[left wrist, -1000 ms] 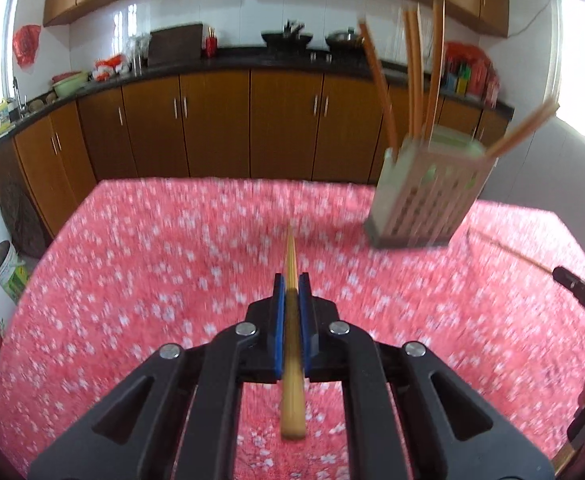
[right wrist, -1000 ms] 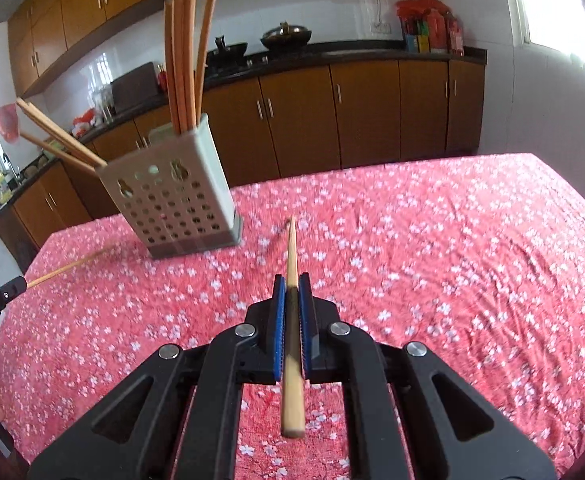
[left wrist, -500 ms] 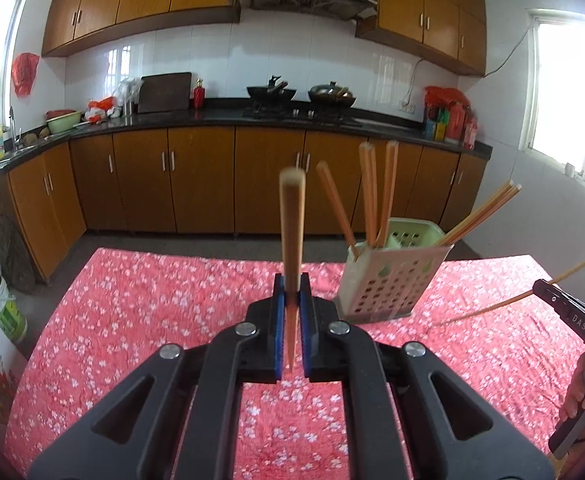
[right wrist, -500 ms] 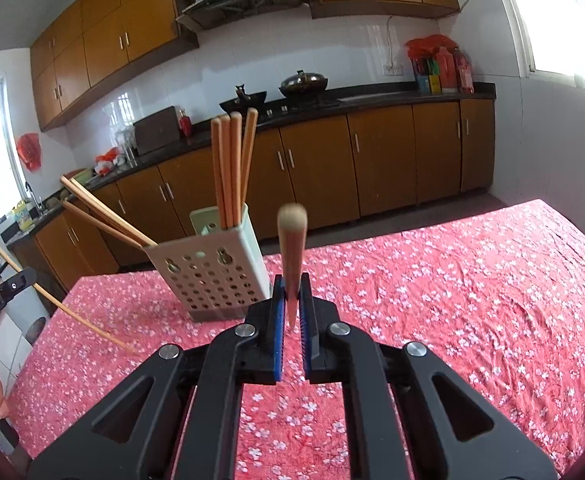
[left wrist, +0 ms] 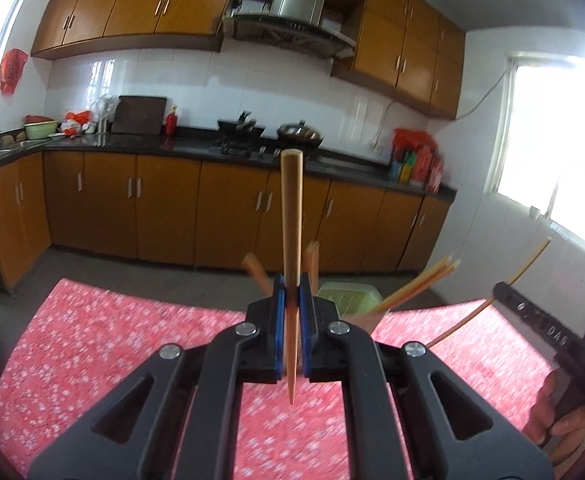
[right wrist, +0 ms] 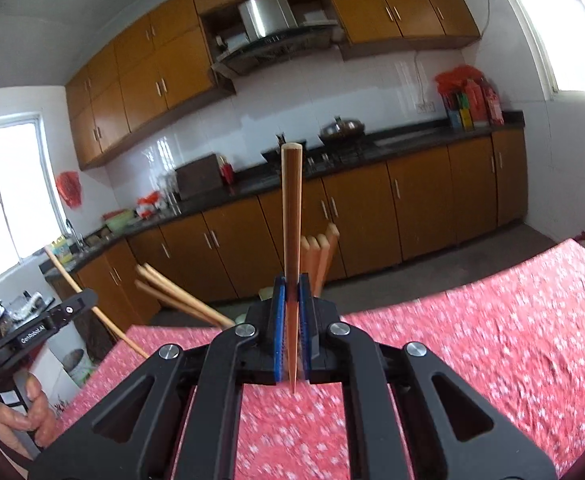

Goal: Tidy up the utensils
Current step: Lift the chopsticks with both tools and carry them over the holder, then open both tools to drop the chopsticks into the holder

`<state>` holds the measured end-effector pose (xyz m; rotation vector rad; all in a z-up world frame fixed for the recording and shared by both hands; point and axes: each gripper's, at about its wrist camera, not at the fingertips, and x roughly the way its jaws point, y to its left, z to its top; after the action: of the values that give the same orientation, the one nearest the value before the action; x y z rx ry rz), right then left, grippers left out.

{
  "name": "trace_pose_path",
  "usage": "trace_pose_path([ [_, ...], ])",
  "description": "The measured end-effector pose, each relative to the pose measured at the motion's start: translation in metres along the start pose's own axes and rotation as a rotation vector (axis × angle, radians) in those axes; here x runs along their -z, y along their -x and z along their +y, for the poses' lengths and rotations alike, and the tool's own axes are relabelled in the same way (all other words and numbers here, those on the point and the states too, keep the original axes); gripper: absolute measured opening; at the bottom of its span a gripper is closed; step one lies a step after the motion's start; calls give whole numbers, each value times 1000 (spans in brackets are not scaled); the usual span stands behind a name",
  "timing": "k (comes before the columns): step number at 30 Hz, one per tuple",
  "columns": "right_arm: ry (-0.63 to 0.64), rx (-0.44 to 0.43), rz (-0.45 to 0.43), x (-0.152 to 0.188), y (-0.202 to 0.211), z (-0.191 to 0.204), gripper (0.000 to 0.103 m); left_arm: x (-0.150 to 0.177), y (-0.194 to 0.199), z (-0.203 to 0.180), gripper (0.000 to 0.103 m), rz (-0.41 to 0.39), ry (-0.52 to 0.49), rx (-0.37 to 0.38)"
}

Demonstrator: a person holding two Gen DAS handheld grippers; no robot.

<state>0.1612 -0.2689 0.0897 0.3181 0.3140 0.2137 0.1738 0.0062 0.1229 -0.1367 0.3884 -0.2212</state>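
1. Both tongs are clenched on a chopstick each: your left tongs (left wrist: 291,308) pinch one chopstick (left wrist: 291,232) between the blue pads, your right tongs (right wrist: 291,304) pinch another chopstick (right wrist: 291,216), each standing nearly upright with its thick end on top.
2. A second ago both chopsticks lay low over the red flowered surface (left wrist: 132,340); now both are lifted clear, so the pick-up looks done and the drop into the holder is what's left.
3. That holder (left wrist: 348,298) sits on the surface just behind your left tongs, with several chopsticks (left wrist: 424,284) leaning out of it.
4. In the right view the holder is almost wholly hidden behind the tongs; only the sticks poking up show.
5. The surface is smeared by motion blur, so you can't tell whether more utensils lie on it.
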Motion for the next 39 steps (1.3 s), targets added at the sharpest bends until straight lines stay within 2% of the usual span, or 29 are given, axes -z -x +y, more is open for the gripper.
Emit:
trace_pose_path([
  [6,38,-16,-79,-22,0,12,7,-32,-2,-25,8,-98,-8,35],
  [18,108,23,-169,-39,-28,22,7,-62,-47,-53,8,-169,-42,13],
  [26,112,25,-131,-26,-67,18,7,-53,-88,-47,8,-177,-31,-6],
  [34,95,6,-82,-14,-83,12,8,-37,-117,-41,8,-129,-24,-3],
  [36,98,-13,-62,-11,-85,11,8,-36,-118,-38,11,-123,-15,-6],
  [37,99,-14,-61,-11,-84,11,10,-36,-118,-37,16,-122,-12,-7],
  [38,100,-12,-60,-11,-83,11,19,-36,-117,-35,22,-123,-8,-13],
  [39,98,-6,-63,-11,-81,9,25,-38,-114,-33,24,-128,-2,-18],
])
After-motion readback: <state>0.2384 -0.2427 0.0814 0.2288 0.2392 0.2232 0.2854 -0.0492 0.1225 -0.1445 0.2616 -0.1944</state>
